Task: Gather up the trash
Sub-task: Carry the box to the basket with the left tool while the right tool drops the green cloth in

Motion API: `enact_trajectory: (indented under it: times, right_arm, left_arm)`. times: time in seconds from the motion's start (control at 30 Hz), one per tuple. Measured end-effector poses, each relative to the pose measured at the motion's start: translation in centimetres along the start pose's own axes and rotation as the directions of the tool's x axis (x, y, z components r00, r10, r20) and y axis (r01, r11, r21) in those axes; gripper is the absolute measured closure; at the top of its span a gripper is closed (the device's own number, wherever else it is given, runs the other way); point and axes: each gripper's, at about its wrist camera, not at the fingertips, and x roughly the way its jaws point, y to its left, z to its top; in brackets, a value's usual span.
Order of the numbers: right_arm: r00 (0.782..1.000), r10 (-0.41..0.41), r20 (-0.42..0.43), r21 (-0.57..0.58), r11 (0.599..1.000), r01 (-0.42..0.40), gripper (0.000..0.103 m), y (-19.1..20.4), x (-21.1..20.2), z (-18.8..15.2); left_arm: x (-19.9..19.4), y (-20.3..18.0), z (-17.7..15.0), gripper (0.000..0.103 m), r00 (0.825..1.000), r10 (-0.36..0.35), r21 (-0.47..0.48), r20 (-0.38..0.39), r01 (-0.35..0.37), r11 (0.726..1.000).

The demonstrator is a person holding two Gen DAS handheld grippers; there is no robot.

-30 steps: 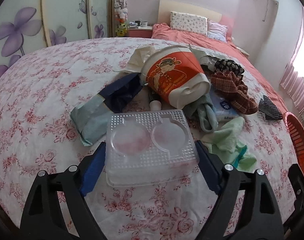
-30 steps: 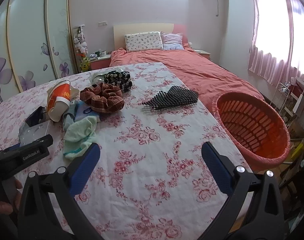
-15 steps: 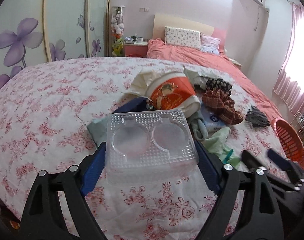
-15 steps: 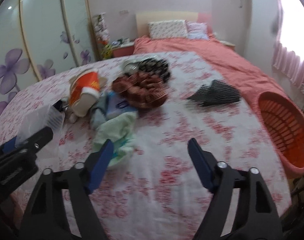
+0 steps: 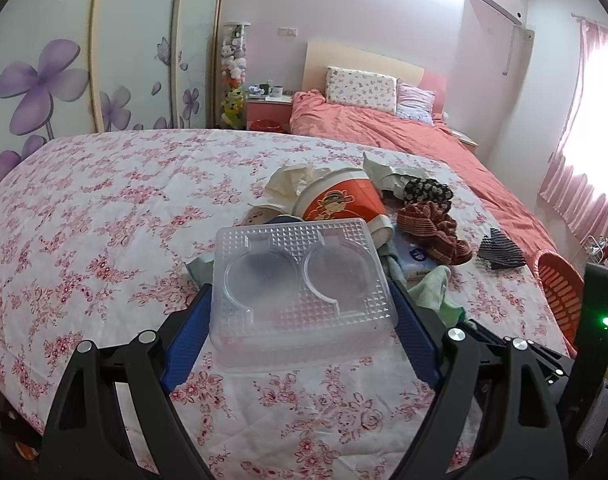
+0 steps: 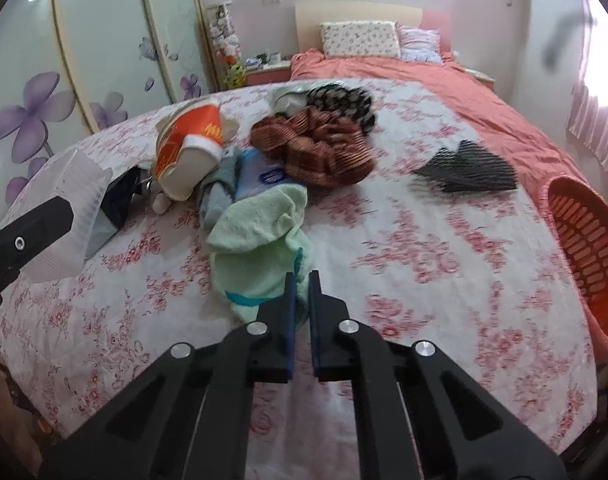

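Left gripper (image 5: 300,312) clamps the clear ribbed plastic tray (image 5: 300,280) at frame centre, lifted off the pink-flowered white bedspread (image 5: 104,216). Right gripper (image 6: 300,280) jaws just closed, nothing visibly pinched; tips sit over the pale green towel (image 6: 260,240), lower centre. Orange slotted plastic basket (image 6: 584,248) at right edge.

Home bedrm, bed (image 5: 404,136), pillows (image 5: 362,89), wardrobe (image 5: 104,64)

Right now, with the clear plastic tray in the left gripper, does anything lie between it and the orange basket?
Nothing solid blocks it. The clear plastic tray is held above the quilt; the clothes pile and right gripper sit lower, toward the orange basket.
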Motion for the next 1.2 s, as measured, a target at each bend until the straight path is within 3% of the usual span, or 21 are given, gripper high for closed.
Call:
enact_trajectory:
  times: [0.27, 0.77, 1.03, 1.2]
  right_arm:
    - [0.991, -0.085, 0.106, 0.065, 0.995, 0.078, 0.097, -4.1, -4.0, 0.5]
    - [0.943, -0.226, 0.246, 0.189, 0.965, 0.182, 0.097, -12.0, -10.8, 2.0]
    - [0.916, -0.299, 0.267, 0.246, 0.940, 0.235, 0.097, -16.1, -12.9, 2.6]
    - [0.905, -0.339, 0.258, 0.296, 0.919, 0.260, 0.097, -19.4, -13.4, 2.6]
  left_arm:
    - [-0.9, -2.2, 0.1, 0.019, 0.999, -0.041, 0.043, 0.016, 0.041, 0.998]
    - [-1.3, -9.6, 0.6, 0.019, 0.986, -0.165, 0.182, 0.028, 0.157, 0.971]
    - [-0.9, -14.5, 1.4, 0.019, 0.963, -0.269, 0.255, 0.010, 0.258, 0.932]
    - [0.3, -18.0, 2.2, 0.019, 0.934, -0.355, 0.279, -0.030, 0.349, 0.895]
